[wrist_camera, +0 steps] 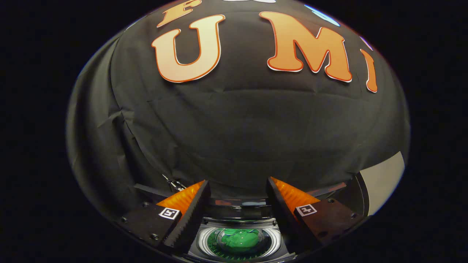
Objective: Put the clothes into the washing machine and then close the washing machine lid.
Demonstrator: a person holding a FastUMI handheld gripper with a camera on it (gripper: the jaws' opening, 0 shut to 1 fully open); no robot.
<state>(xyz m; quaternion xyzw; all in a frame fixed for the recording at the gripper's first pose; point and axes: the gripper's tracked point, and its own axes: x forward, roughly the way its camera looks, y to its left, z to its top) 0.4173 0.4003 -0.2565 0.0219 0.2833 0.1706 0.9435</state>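
Gripper [237,193] jaws spread wide, nothing betw them, touching nothing. Below: washing machine [237,223] drum open, green garment [241,239] inside.

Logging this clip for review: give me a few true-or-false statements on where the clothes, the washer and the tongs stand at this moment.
1. A green garment lies inside the washing machine drum. True.
2. The tongs are shut on the green garment. False: the fingers stand apart with nothing between them, above the drum.
3. The washing machine lid is closed over the drum. False: the drum opening is uncovered and the garment shows inside.
4. The drum shows between the two fingers. True.
5. Black cloth of the booth wall hangs beyond the tongs. True.
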